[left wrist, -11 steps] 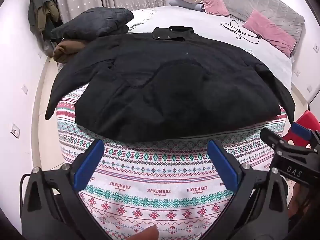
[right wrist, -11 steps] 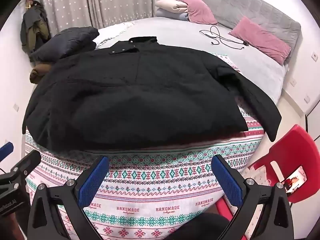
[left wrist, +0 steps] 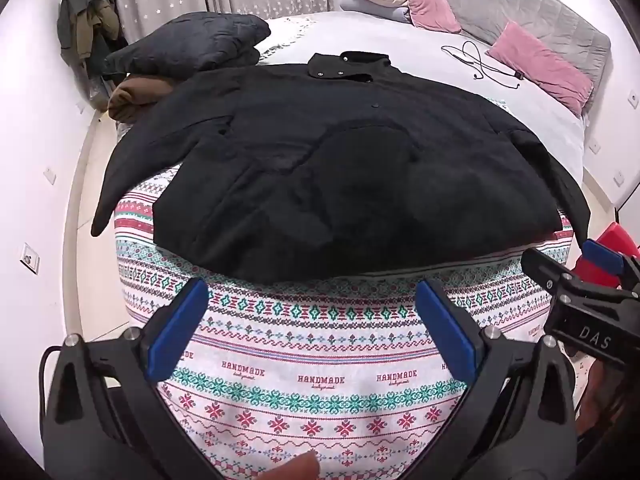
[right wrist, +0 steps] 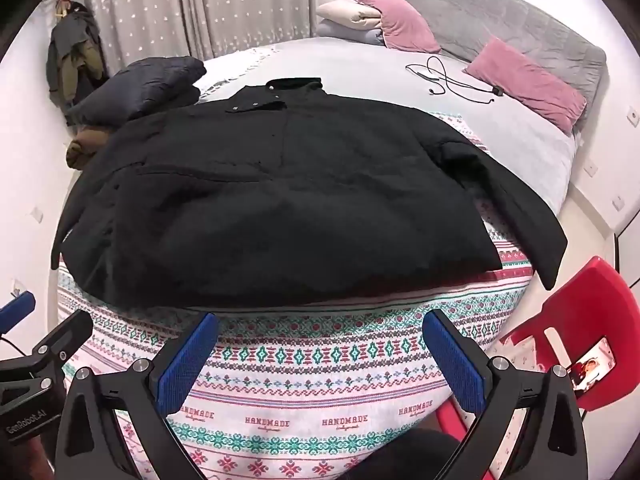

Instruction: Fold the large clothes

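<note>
A large black jacket (left wrist: 340,168) lies spread flat, front up, on a patterned blanket (left wrist: 320,360) at the foot of the bed; it also shows in the right wrist view (right wrist: 280,208). Its collar points away and both sleeves hang off the sides. My left gripper (left wrist: 312,320) is open and empty, a little short of the jacket's near hem. My right gripper (right wrist: 320,344) is open and empty, also just short of the hem. The right gripper shows at the right edge of the left wrist view (left wrist: 580,292).
Folded dark and brown clothes (left wrist: 180,52) are stacked at the bed's far left. Pink pillows (right wrist: 528,80), folded bedding and a black cable (right wrist: 452,80) lie near the grey headboard. A red chair (right wrist: 580,336) with a phone stands at the right. Clothes hang in the left corner (right wrist: 72,60).
Both grippers have risen slightly or tilted, so the jacket sits a little lower in each view. Nothing was grasped and the jacket has not moved.
</note>
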Tool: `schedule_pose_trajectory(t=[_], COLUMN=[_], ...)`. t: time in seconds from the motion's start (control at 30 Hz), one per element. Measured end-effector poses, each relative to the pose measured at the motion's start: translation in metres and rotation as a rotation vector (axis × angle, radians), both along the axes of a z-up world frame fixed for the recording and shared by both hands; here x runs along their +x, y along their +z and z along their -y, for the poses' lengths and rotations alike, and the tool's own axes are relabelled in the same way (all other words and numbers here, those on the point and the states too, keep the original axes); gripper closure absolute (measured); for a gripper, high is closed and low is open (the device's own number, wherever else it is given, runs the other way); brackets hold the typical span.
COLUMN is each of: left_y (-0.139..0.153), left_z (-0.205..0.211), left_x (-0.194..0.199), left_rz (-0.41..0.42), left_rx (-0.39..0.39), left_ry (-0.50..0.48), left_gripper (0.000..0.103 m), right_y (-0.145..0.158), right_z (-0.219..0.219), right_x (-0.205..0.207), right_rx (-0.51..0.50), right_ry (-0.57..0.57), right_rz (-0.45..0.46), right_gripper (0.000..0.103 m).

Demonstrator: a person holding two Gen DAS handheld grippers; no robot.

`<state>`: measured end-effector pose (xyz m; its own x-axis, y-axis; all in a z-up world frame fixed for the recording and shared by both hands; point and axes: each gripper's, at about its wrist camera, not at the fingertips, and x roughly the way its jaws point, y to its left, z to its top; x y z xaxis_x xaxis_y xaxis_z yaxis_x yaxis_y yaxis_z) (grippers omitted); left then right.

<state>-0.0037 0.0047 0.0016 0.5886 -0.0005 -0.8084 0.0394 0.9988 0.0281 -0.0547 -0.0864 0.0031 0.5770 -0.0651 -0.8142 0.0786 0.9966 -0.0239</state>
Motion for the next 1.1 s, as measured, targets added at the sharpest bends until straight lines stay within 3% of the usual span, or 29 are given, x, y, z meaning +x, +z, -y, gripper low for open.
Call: schedule_pose_trajectory(t=[1.1], left_y=[-0.0040], left_z=[-0.0040], left_x=[0.0000], left_rz=[-0.020], left_rx=[-0.025], left_ry=[0.001], left_gripper=[0.000], right_y=[0.0014], right_z=[-0.0039], right_x=[-0.0015], right_rx=[0.017], right_ry=[0.011], right_rz=[-0.002], right_gripper=[0.000])
